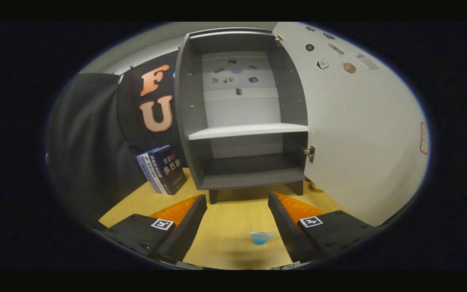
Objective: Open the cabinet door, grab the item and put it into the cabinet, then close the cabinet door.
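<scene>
A small dark grey cabinet (241, 109) stands on the wooden table just beyond my fingers. Its white door (363, 121) is swung wide open to the right on two metal hinges. Inside, a white shelf (247, 130) splits it into an upper and a lower compartment, and both look bare. Two dark boxed items (162, 169) lean upright against the cabinet's left side. My gripper (237, 207) is open above the table, fingers spread wide and holding nothing. A small blue and clear thing (261, 237) lies on the table between the fingers, close to the right one.
The wooden table (233, 227) stretches from my fingers to the cabinet's feet. Black cloth (95, 134) hangs to the left behind the boxes. Several small stickers dot the door's upper part and the cabinet's white back panel.
</scene>
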`<control>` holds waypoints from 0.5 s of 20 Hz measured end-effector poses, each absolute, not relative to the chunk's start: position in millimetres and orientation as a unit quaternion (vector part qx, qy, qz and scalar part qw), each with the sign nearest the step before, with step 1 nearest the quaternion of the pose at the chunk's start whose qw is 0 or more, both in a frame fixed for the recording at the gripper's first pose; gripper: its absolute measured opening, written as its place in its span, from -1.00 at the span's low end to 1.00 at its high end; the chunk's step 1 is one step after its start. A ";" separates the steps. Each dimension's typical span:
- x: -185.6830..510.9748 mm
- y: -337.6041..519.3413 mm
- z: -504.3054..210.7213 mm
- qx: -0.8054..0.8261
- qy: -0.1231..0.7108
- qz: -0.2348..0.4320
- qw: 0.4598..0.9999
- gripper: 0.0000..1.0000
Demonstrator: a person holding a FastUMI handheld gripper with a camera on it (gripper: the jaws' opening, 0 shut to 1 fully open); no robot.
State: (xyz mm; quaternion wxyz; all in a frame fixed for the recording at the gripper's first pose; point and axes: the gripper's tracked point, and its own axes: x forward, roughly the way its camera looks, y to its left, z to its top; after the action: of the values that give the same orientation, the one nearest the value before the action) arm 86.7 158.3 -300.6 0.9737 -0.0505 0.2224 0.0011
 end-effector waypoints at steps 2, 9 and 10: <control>81.1 143.6 -333.9 -0.051 0.253 -0.018 0.966 0.93; 58.0 115.5 -422.3 -0.044 0.331 -0.055 0.941 0.93; 55.6 112.2 -430.2 -0.040 0.337 -0.061 0.939 0.94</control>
State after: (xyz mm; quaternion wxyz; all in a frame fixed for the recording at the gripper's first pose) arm 55.6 112.2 -430.2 0.9387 -0.0400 0.3370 -0.0607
